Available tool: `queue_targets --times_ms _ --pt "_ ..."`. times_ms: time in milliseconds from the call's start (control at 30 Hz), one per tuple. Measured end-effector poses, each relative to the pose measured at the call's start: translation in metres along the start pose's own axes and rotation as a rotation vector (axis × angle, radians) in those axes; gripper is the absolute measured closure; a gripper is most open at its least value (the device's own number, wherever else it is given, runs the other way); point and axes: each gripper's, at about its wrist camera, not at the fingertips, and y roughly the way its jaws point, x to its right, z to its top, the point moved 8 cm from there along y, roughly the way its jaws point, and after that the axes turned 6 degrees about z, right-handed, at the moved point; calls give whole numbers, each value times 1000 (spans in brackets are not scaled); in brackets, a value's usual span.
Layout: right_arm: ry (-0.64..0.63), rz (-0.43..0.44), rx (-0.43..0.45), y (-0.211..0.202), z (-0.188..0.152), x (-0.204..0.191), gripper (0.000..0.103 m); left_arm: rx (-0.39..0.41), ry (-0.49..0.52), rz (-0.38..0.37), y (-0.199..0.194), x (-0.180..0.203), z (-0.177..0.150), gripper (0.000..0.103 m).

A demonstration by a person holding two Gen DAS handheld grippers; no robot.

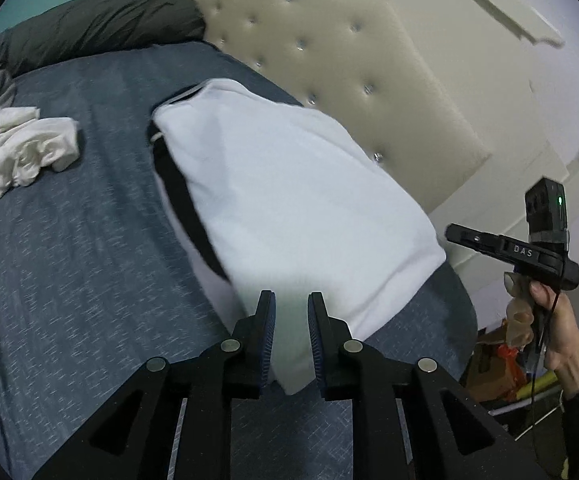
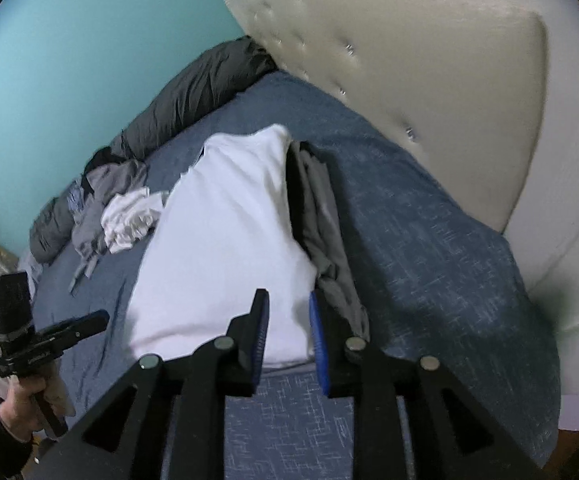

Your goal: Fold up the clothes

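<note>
A white folded garment (image 1: 289,184) lies flat on the blue bed sheet (image 1: 69,260); a black strip (image 1: 185,200) shows along its left side. My left gripper (image 1: 291,304) is open over the garment's near edge, with nothing between its fingers. In the right wrist view the same white garment (image 2: 225,240) has a grey garment (image 2: 321,216) bunched along its right side. My right gripper (image 2: 287,304) is open above the near edge, gripping nothing. Each gripper also shows in the other's view, held by a hand: the right gripper (image 1: 473,238) and the left gripper (image 2: 93,320).
A crumpled white garment (image 1: 17,152) (image 2: 129,220) lies further along the bed, with loose grey clothes (image 2: 105,200) beside it. A dark duvet (image 1: 101,24) runs along the teal wall. The tufted cream headboard (image 1: 349,60) stands to the right. Boxes and clutter (image 1: 501,368) sit beside the bed.
</note>
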Motion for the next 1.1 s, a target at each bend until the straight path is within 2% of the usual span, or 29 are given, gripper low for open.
queue_targets --times_ms 200,367,467,567,667,767,933,1000,1100 --pt "9 -86 -95 30 -29 20 83 -73 40 40 28 1 -26 85" --pt "1 -69 1 12 -19 13 83 -25 33 44 15 -3 -24 85" --pt "-61 -39 49 6 -6 -15 83 1 5 43 6 -5 -15 85" --pt "-145 -13 52 14 -4 -49 83 8 3 49 1 -4 -9 85" --pt "-214 -17 -1 38 -14 -70 83 15 5 50 -5 -4 -7 84" --pt "-250 -64 -70 63 -29 -71 83 17 3 48 -7 -6 -5 84" --pt "-253 -78 -121 66 -52 -65 83 22 0 44 -9 -10 -3 83" --pt "-252 -74 -108 59 -51 -66 83 24 -1 43 -10 -12 -2 82" --pt "-237 -53 -29 47 -34 -75 83 29 -2 42 -12 -12 0 80"
